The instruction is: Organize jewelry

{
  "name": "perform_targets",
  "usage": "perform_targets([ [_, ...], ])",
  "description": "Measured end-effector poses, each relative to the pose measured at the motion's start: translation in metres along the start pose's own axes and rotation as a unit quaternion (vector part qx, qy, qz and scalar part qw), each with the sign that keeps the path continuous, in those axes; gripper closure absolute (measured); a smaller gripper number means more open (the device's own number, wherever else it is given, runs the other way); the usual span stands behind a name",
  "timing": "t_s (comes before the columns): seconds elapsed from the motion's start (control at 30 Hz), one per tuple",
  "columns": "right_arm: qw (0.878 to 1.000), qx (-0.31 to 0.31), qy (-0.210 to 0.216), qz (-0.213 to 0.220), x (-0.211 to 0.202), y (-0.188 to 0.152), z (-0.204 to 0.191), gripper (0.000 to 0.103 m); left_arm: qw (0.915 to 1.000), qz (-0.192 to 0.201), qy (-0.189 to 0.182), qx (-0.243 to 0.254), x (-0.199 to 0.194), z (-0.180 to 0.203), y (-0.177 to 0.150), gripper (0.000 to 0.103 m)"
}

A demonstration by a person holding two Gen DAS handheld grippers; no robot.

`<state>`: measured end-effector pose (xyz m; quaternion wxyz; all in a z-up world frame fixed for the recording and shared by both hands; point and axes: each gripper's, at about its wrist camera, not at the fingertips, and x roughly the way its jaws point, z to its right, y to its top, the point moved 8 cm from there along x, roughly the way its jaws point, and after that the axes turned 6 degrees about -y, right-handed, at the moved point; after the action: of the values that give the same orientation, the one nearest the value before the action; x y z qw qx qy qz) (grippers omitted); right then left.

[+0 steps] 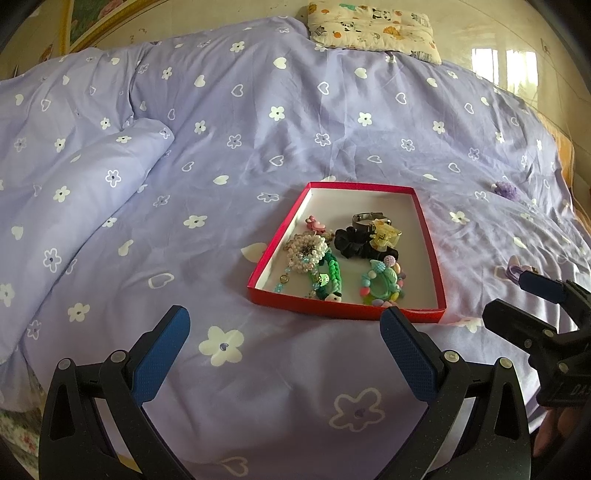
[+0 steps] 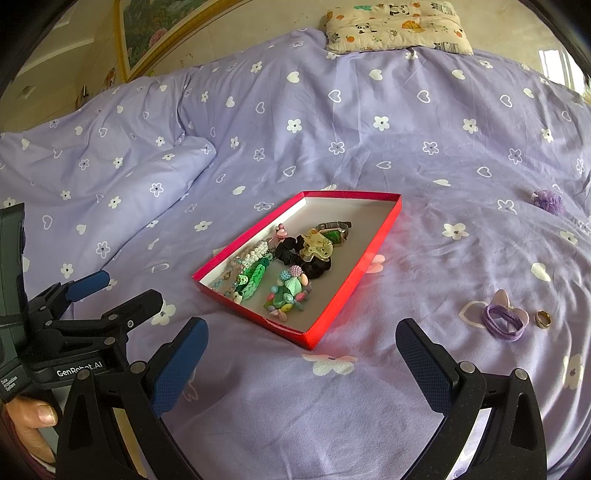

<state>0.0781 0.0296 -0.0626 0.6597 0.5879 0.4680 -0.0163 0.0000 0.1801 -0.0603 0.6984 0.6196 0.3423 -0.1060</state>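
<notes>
1. Lying on a lilac bedspread printed with white flowers and hearts, a shallow red box with a white inside holds most of the jewelry
2. Packed toward the box's near end are a pearl-bead cluster, a green braided bracelet, a pastel bead bracelet, a black scrunchie, a yellow claw clip, a dark watch and a small pink charm; its far end is bare
3. Outside, to the box's right, a purple hair tie lies just beside a gold ring; a purple fluffy piece sits farther off to the right
4. Near the box's front edge, the left gripper hovers with jaws spread wide, holding nothing
5. Right gripper, likewise wide apart and empty, hangs over the bedspread between box and hair tie
6. A cartoon-print pillow rests at the far end
</notes>
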Motion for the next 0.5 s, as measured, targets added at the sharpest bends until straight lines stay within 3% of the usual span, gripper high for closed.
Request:
perform_targets([
  [0.5,1.000,0.000,0.000,-0.001,-0.0003,0.0007,0.0005,0.001,1.0000,-0.002,-0.003,0.004,0.0017,0.0014,0.0027,0.000],
])
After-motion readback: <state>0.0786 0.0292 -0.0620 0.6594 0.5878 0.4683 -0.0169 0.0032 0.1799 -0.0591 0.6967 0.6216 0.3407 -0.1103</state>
